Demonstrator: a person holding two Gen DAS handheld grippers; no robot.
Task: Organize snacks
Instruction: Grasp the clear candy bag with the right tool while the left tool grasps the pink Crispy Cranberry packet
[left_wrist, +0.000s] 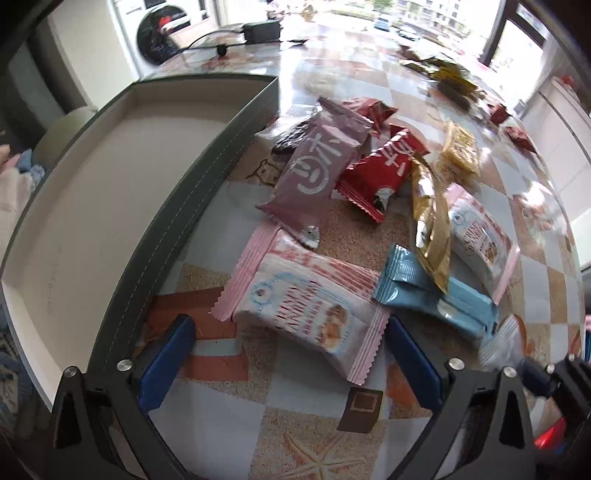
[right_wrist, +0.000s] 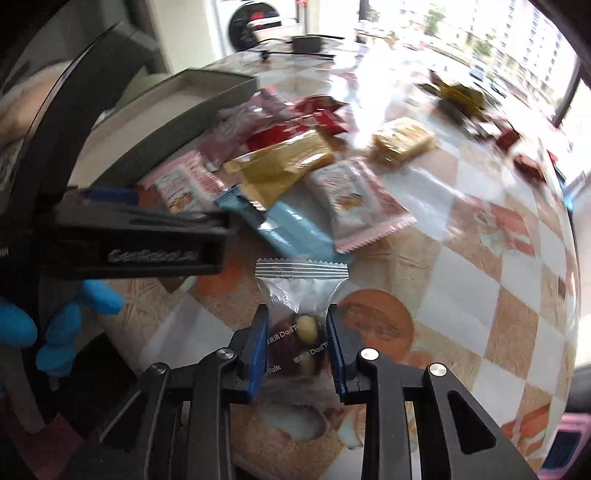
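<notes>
Right wrist: clear snack packet (right_wrist: 301, 295) clamped between right tool (right_wrist: 297, 347) fingers.

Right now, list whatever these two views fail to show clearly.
- Left wrist view: the pale clear packet at lower right is blurred and partly behind the gripper frame.
- Left wrist view: the dark packet lies mostly under the mauve packet.
- Right wrist view: the tray is cut off by the other gripper's body.
- Right wrist view: the far yellow packets are motion-blurred; print unreadable.
</notes>
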